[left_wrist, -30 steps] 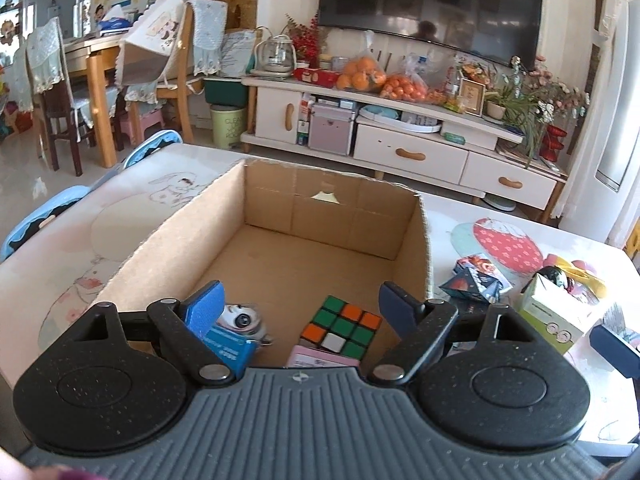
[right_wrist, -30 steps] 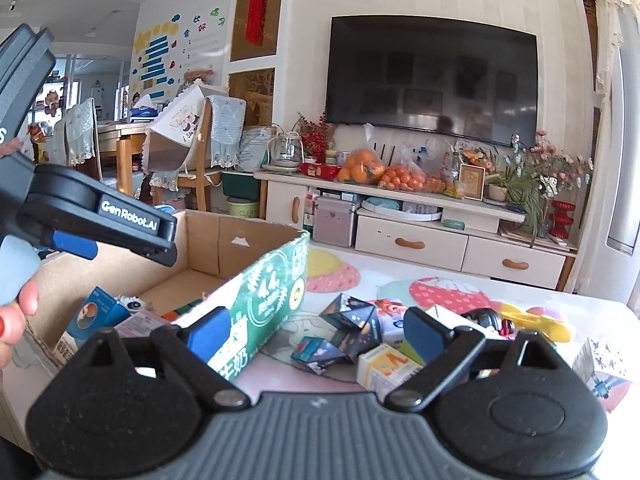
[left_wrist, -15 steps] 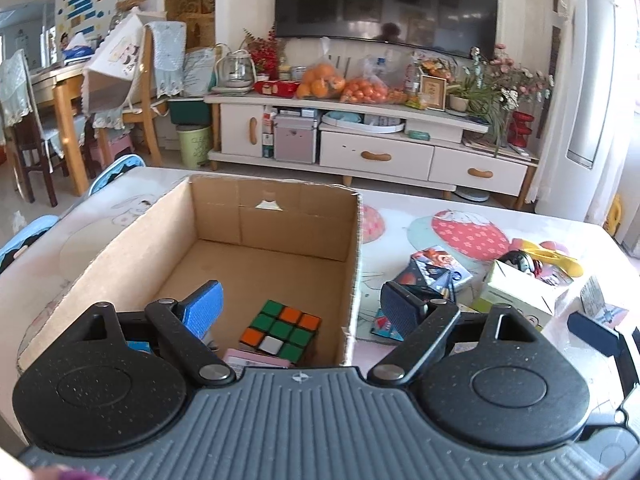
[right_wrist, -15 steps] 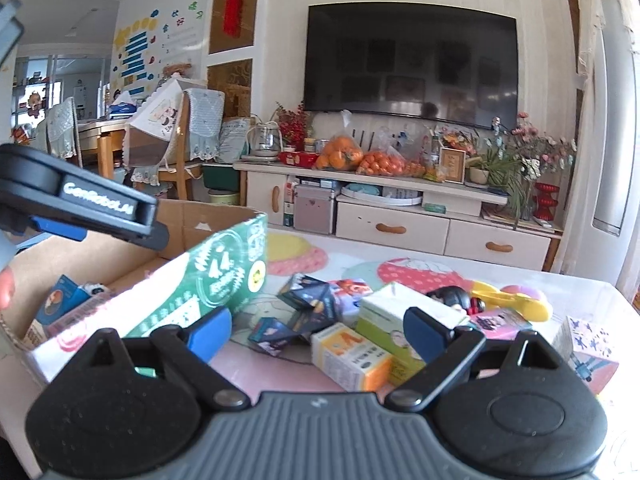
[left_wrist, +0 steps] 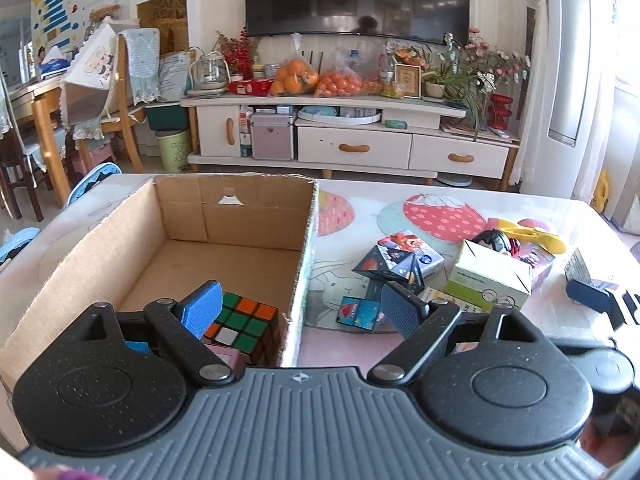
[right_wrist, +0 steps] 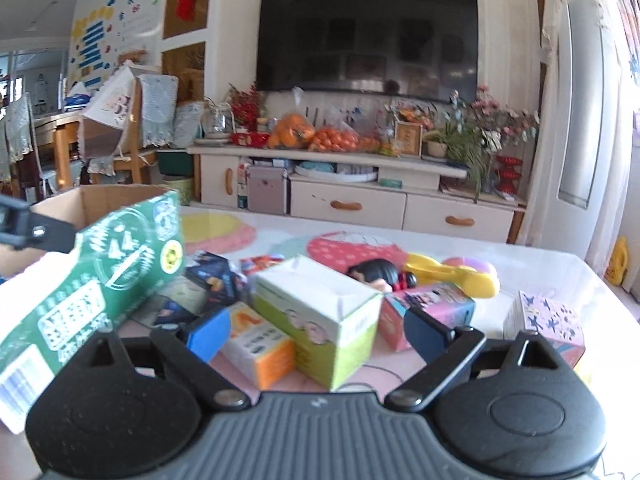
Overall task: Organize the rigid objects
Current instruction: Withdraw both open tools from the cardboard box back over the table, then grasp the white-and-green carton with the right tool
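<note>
An open cardboard box (left_wrist: 236, 216) stands on the table's left; its green printed side shows in the right wrist view (right_wrist: 104, 280). A Rubik's cube (left_wrist: 244, 324) lies inside it at the near end. My left gripper (left_wrist: 300, 308) is open and empty, straddling the box's right wall. My right gripper (right_wrist: 316, 332) is open and empty, low over the table, just in front of a white-and-green box (right_wrist: 320, 316) and an orange-and-white box (right_wrist: 256, 344). The white-and-green box also shows in the left wrist view (left_wrist: 488, 272).
Right of the cardboard box lie dark faceted puzzle cubes (left_wrist: 396, 260), a small blue card box (left_wrist: 358, 312), a pink box (right_wrist: 428, 308), a doll with black hair (right_wrist: 376, 272), a yellow toy (right_wrist: 456, 274) and a white patterned cube (right_wrist: 548, 320). A TV cabinet stands beyond the table.
Both grippers moved right. The left one went from over the box's inside to over its right wall. The right one dropped closer to the white-and-green box.
</note>
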`<action>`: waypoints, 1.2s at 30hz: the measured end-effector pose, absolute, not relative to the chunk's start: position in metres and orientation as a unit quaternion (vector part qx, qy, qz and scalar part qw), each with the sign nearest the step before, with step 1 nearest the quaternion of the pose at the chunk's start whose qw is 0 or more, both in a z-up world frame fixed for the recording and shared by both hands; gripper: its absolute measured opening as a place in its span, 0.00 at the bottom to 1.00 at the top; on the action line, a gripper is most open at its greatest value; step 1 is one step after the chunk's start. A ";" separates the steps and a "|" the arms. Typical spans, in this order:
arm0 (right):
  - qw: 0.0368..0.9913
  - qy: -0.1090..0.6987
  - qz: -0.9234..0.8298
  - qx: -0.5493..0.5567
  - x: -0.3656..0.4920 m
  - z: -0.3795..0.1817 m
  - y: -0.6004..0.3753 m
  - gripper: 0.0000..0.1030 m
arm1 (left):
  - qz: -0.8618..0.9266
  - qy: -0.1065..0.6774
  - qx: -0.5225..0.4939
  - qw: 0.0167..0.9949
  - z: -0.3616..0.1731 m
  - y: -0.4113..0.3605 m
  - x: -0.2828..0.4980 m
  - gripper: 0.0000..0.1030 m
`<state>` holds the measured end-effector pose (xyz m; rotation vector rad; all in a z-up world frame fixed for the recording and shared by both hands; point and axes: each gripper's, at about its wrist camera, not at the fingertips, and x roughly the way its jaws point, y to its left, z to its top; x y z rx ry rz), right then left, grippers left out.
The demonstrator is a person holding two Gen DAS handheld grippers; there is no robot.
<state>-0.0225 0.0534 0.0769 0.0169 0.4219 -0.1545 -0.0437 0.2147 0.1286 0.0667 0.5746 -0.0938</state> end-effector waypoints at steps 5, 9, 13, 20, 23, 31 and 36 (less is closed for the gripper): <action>0.972 0.223 -0.069 0.010 -0.007 0.069 0.033 0.95 | -0.060 0.285 0.047 0.956 0.127 0.216 -0.044 1.00; 0.973 0.226 -0.052 0.018 0.004 0.063 0.020 0.99 | -0.074 0.285 0.053 0.954 0.126 0.217 -0.044 1.00; 0.971 0.232 -0.025 0.041 0.016 0.057 0.006 0.99 | -0.083 0.292 0.059 0.951 0.123 0.216 -0.042 1.00; 0.970 0.235 0.038 0.056 0.027 0.055 -0.003 0.79 | -0.080 0.294 0.075 0.950 0.118 0.213 -0.040 1.00; 0.968 0.241 0.060 0.046 0.027 0.055 0.000 0.65 | -0.076 0.292 0.071 0.951 0.119 0.218 -0.040 1.00; 0.955 0.267 0.109 0.068 0.014 0.060 0.005 0.50 | -0.068 0.287 0.063 0.953 0.117 0.217 -0.040 1.00; 0.945 0.278 0.154 0.081 -0.004 0.061 0.014 0.49 | -0.060 0.283 0.061 0.955 0.116 0.217 -0.040 1.00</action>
